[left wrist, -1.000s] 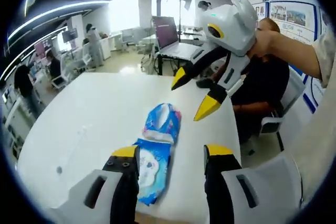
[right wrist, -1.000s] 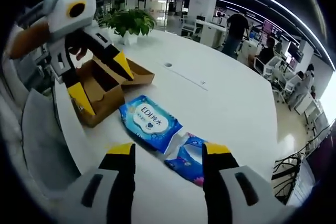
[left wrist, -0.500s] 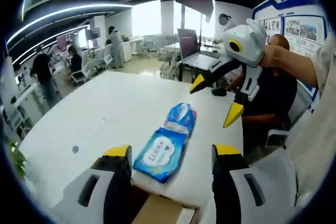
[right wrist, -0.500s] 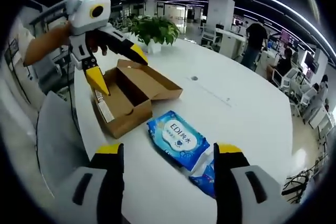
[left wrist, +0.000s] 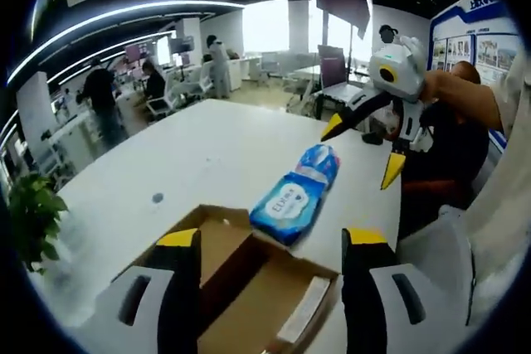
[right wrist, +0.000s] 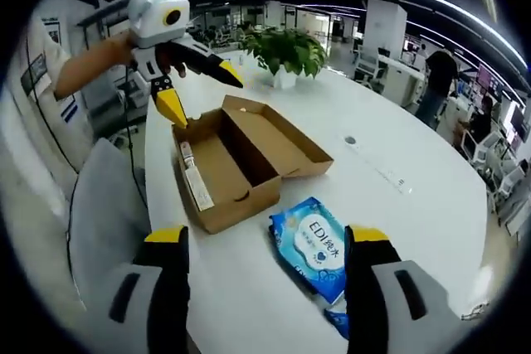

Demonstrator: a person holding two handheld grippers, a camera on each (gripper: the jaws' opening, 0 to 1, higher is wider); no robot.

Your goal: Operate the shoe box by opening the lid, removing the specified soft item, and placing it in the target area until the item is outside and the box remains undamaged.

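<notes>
Right gripper view shows the shoe box (right wrist: 249,167) open on the table (right wrist: 390,147), the wipes pack (right wrist: 318,245) lying just beside it; both your grippers, right gripper (right wrist: 264,242) and left gripper (right wrist: 195,89), stand wide open, holding nothing. Your left gripper hovers at the box's far corner; dropping it there could crush the cardboard wall, so keep clear.

We're looking across a wide white counter (left wrist: 207,134) in an open office. Bright windows (left wrist: 265,26) glow at the top centre, light strips (left wrist: 108,31) curve overhead, a potted plant (right wrist: 286,51) sits up top, and desks (right wrist: 398,68) with standing people fill the far right.
</notes>
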